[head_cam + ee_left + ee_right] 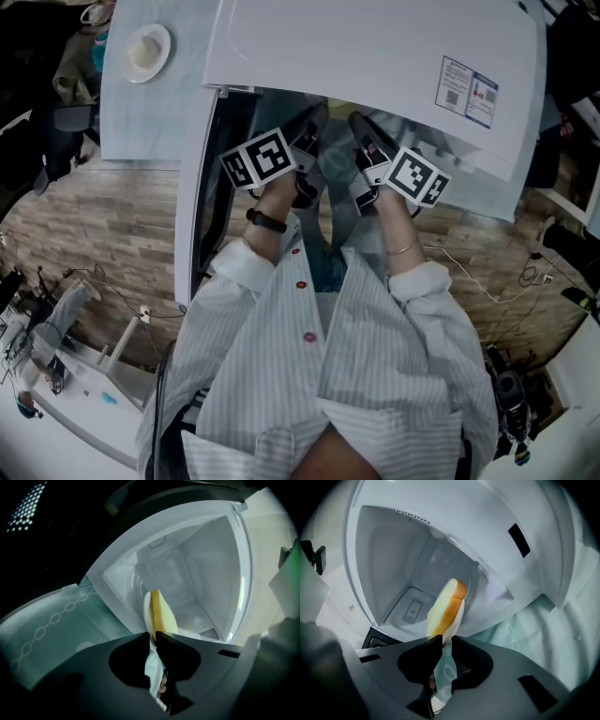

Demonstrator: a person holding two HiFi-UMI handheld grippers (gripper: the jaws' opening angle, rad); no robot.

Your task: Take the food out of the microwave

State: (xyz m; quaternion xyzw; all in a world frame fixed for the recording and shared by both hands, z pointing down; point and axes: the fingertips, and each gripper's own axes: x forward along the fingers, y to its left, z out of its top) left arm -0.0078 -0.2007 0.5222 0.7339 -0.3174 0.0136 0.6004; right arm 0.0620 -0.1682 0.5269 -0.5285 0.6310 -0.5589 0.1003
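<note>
- Far left in the head view, the microwave's (375, 56) door (214, 178) stands swung open. The way out of the cavity therefore runs straight back toward the person.
- Left of the load, the left gripper (153, 638) is clenched on the rim of the plate (146, 605). The thin white edge runs between its two jaws, which stand nearly together.
- Between the two grippers, the food (163, 613), a pale yellow piece with an orange-brown crust, lies on that plate. It sits ahead of both sets of jaws, reaching into the white cavity. Each gripper view shows the plate edge-on, so both grips lie along the plate's own plane, one on the left part of the rim and one on the right.
- Right of the load, the right gripper (445, 641) is likewise grasping the rim. The narrow slit between its jaws is filled by the plate's edge.
- From the head view, both hands reach about equally far under the microwave's top, side by side, so neither is the nearer one. The plate is carried between them.
- Whether the plate rests on the cavity floor or is already lifted clear of it cannot be told.
- As I judge it, the coming move is a level pull straight back. Both grippers would need to travel together, because one lagging would tilt the plate and let the food slide off.
</note>
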